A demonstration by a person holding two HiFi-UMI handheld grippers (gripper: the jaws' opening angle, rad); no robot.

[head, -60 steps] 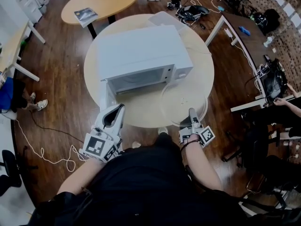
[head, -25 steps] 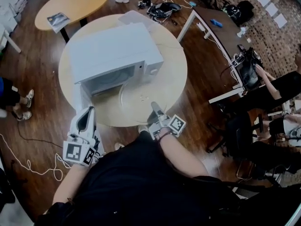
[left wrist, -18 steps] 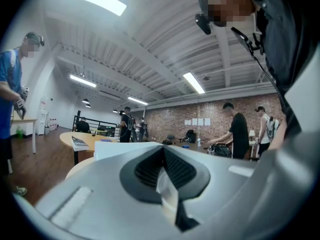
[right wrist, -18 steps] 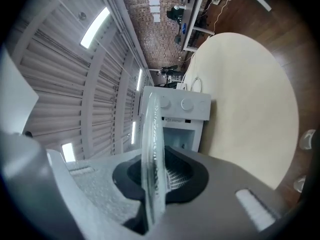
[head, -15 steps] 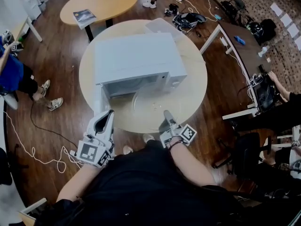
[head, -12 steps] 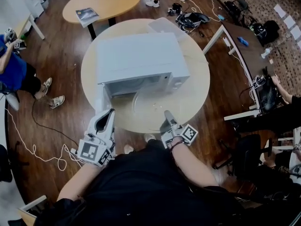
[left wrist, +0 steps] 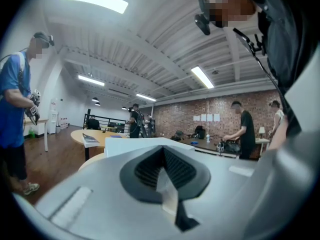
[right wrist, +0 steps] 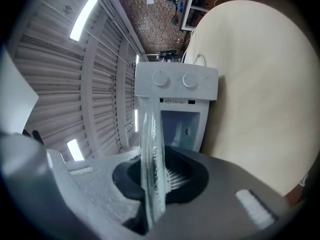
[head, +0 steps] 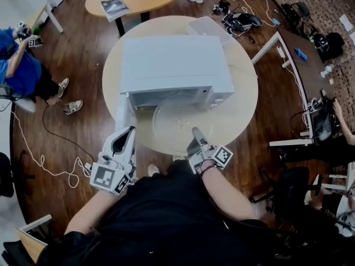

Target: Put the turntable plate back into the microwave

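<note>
**Position.** The microwave (head: 175, 60) stands on the round table (head: 244, 110) with its door (head: 123, 112) swung open on its left side. The turntable plate (head: 175, 123) lies about level just in front of the open cavity, its far rim at the mouth. Whether that rim has crossed the sill cannot be told.

**Grippers.** The right gripper (head: 194, 132) is on the side of the plate away from the microwave. Its jaws are nearly together and clamp the near rim, one pad above the glass and one below. The left gripper (head: 131, 131) hangs in front of the open door, clear of the plate, with its jaws closed on nothing.

**Handling, as judged.** The plate is clear glass — stiff, fairly heavy for its thickness, smooth, and liable to chip or break if knocked. Held at a single rim point, its weight hangs far out from the pads, so it could droop or slip. The raised rim is the sound place to grip, taken deep between the pads. The free gripper could steady the opposite edge. Entry should be level and slow, clear of the sill.
</note>
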